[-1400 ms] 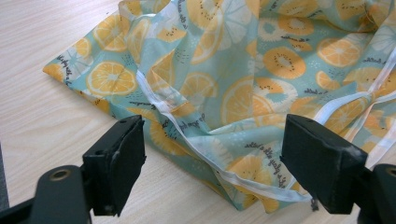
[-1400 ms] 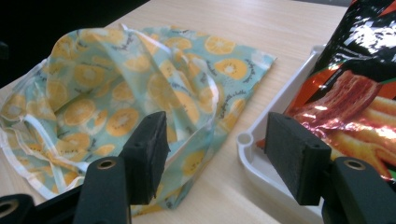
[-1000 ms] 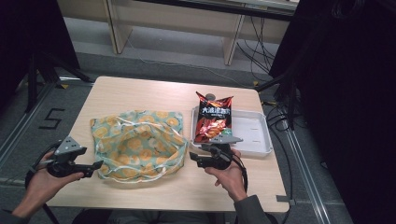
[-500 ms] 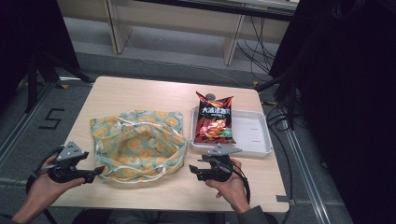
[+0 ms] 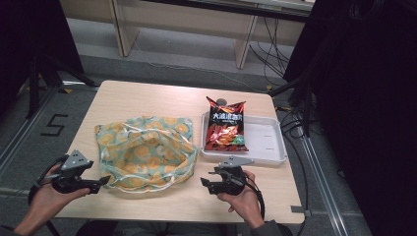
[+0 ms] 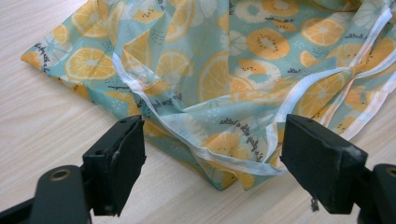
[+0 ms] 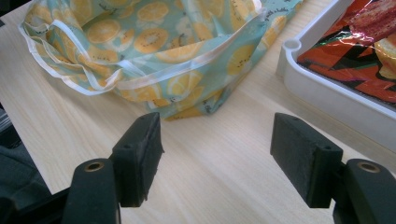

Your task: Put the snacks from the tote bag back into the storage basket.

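Note:
A teal cloth bag (image 5: 145,150) printed with orange slices lies crumpled on the wooden table (image 5: 147,98), its white-trimmed mouth facing me. A red snack bag (image 5: 225,130) rests in a white tray (image 5: 268,147) to the bag's right. My left gripper (image 5: 101,184) hovers open at the bag's near left corner (image 6: 224,177), and the cloth (image 6: 243,65) lies just beyond its jaws. My right gripper (image 5: 206,184) stands open over bare wood, short of the bag's right corner (image 7: 191,109), with the tray (image 7: 327,93) and the snack bag (image 7: 359,51) at its right.
The table's front edge lies right under both hands. Bare wood stretches behind the bag and the tray. Cables (image 5: 290,113) and a dark stand crowd the floor beyond the table's right side. A floor mark "5" (image 5: 54,125) sits to the left.
Both grippers have drawn back toward the table's front edge, away from the bag. The bag and the snack bag lie where they were.

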`<action>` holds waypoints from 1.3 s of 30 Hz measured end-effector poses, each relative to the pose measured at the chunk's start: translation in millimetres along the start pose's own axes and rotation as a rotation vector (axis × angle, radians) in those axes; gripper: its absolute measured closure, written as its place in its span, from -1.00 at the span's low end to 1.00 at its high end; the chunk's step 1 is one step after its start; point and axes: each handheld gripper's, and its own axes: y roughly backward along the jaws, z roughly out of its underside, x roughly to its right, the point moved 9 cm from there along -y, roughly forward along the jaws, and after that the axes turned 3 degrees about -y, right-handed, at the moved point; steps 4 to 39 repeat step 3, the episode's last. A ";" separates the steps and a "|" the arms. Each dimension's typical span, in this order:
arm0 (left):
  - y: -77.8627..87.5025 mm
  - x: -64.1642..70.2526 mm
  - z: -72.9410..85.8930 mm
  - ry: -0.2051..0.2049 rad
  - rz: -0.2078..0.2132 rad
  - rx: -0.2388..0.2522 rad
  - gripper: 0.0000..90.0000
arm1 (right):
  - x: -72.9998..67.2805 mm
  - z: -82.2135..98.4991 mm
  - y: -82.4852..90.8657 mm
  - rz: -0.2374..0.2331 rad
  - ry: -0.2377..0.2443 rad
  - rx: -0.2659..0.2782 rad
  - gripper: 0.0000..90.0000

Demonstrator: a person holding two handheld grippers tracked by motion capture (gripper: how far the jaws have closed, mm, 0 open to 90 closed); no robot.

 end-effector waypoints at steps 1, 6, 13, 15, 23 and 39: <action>-0.6 0.2 -0.1 0.006 -0.001 0.003 -0.53 | 0.1 0.0 0.0 0.001 0.001 -0.001 -0.23; 0.4 -1.1 1.2 -0.010 -0.002 -0.014 -0.53 | -1.6 0.5 0.7 0.004 -0.023 -0.003 -0.23; 0.4 -1.1 1.2 -0.010 -0.002 -0.014 -0.53 | -1.6 0.5 0.7 0.004 -0.023 -0.003 -0.23; 0.4 -1.1 1.2 -0.010 -0.002 -0.014 -0.53 | -1.6 0.5 0.7 0.004 -0.023 -0.003 -0.23; 0.4 -1.1 1.2 -0.010 -0.002 -0.014 -0.53 | -1.6 0.5 0.7 0.004 -0.023 -0.003 -0.23; 0.4 -1.1 1.2 -0.010 -0.002 -0.014 -0.53 | -1.6 0.5 0.7 0.004 -0.023 -0.003 -0.23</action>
